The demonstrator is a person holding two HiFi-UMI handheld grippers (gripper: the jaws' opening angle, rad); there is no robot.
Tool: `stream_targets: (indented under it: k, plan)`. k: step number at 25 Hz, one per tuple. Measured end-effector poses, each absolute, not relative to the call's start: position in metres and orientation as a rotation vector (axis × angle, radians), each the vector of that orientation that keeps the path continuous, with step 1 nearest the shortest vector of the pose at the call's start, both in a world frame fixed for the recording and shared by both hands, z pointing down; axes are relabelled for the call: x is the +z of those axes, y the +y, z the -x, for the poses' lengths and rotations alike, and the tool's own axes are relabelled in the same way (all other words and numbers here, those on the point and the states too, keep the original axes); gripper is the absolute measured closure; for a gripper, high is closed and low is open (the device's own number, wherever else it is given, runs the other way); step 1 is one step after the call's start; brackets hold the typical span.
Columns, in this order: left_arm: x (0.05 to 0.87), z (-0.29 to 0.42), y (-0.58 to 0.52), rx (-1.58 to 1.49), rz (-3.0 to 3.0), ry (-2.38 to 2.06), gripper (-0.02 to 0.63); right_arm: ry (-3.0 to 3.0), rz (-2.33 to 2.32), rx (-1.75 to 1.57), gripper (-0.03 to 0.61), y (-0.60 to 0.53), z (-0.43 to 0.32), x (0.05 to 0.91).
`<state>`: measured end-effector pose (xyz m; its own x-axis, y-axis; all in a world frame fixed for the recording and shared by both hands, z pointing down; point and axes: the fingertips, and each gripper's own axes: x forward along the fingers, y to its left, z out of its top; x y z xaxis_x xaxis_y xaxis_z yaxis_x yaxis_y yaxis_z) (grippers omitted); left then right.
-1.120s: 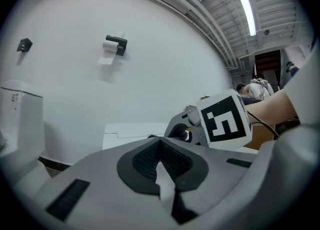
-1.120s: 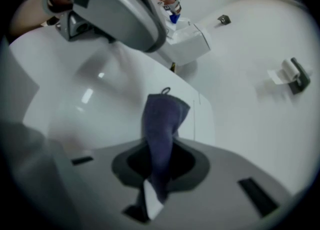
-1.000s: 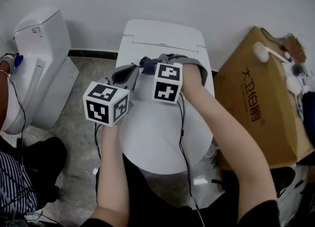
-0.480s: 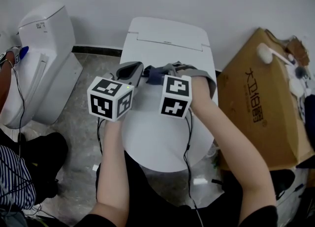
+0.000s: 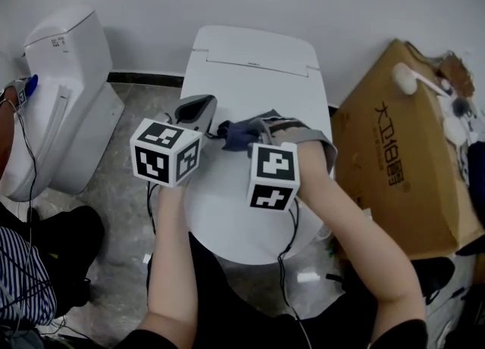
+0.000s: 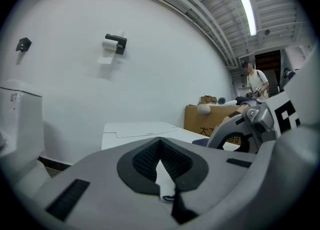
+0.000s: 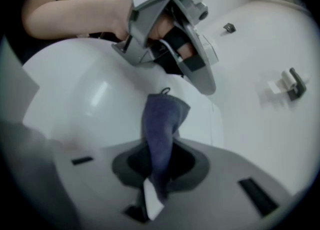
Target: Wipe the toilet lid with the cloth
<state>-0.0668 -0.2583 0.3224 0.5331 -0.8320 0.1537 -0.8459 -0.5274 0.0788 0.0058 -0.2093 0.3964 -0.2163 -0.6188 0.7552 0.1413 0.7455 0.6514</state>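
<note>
Right gripper [image 7: 159,176] pinching blue fuzzy cloth [image 7: 161,124], draped on glossy white oval lid [image 5: 227,222] near hinge end. Left gripper [image 6: 161,171] pressed together, probably empty, above lid's left edge. Cardboard box [image 5: 394,158] tight against toilet's right side; open floor [image 5: 129,211] on left

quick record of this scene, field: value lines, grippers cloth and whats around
cloth: blue, pinched in right gripper, free end trailing toward lid
right gripper: shut on cloth, over the lid
left gripper: jaws together, nothing held, by lid's left edge
lid: white, closed
box: cardboard, right of the toilet
second toilet: white, off to the left
</note>
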Motion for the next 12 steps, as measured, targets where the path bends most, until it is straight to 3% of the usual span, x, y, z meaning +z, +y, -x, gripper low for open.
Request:
stream_targets:
  k: [12]
  plan:
    - [0.322,0.067,-0.259,0.147,-2.618,-1.449,0.598,-1.644,-0.348,-0.742,0.512,-0.161,-0.01,0.397]
